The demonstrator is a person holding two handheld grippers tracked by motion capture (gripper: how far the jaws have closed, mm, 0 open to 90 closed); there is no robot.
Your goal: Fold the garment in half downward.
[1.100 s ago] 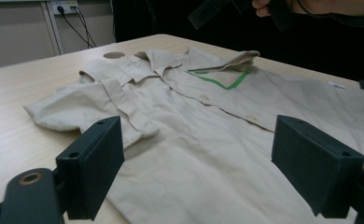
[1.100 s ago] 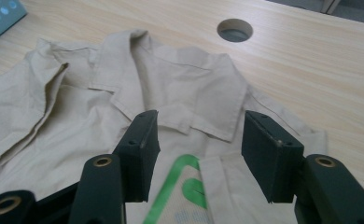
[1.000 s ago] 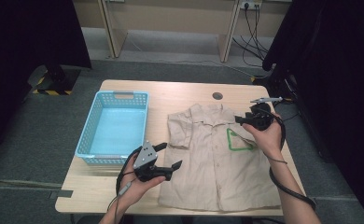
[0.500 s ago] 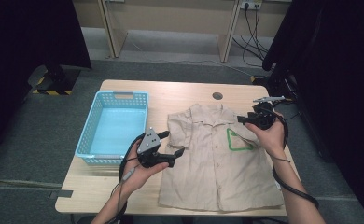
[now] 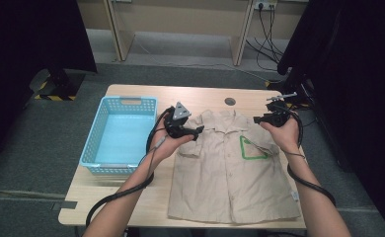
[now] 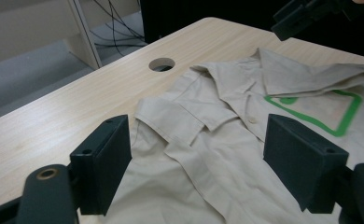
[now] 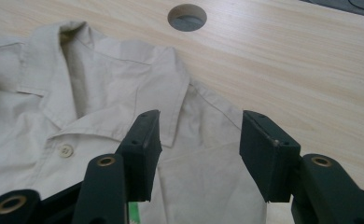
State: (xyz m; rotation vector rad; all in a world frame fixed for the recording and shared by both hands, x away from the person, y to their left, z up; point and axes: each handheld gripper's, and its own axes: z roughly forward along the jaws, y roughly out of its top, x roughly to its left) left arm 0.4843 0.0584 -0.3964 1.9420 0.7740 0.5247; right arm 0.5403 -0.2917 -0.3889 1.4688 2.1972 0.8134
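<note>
On the tabletop (image 5: 131, 195), right of the blue basket (image 5: 119, 131), the beige shirt (image 5: 232, 182) lies flat: light, limp cloth, best pinched at the shoulder seams beside the collar (image 6: 203, 116). The left gripper (image 5: 190, 132) and right gripper (image 5: 259, 119) hover there, both sets of jaws apart and just been narrowing, nothing between them.

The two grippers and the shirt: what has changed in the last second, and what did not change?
The left gripper moved from the shirt's lower left edge up the table to its left shoulder, jaws closing a little but open, nothing between them. The right gripper shifted slightly toward the collar, jaws closing a little, open over the cloth. The shirt lies flat as before, and the basket kept its place.
</note>
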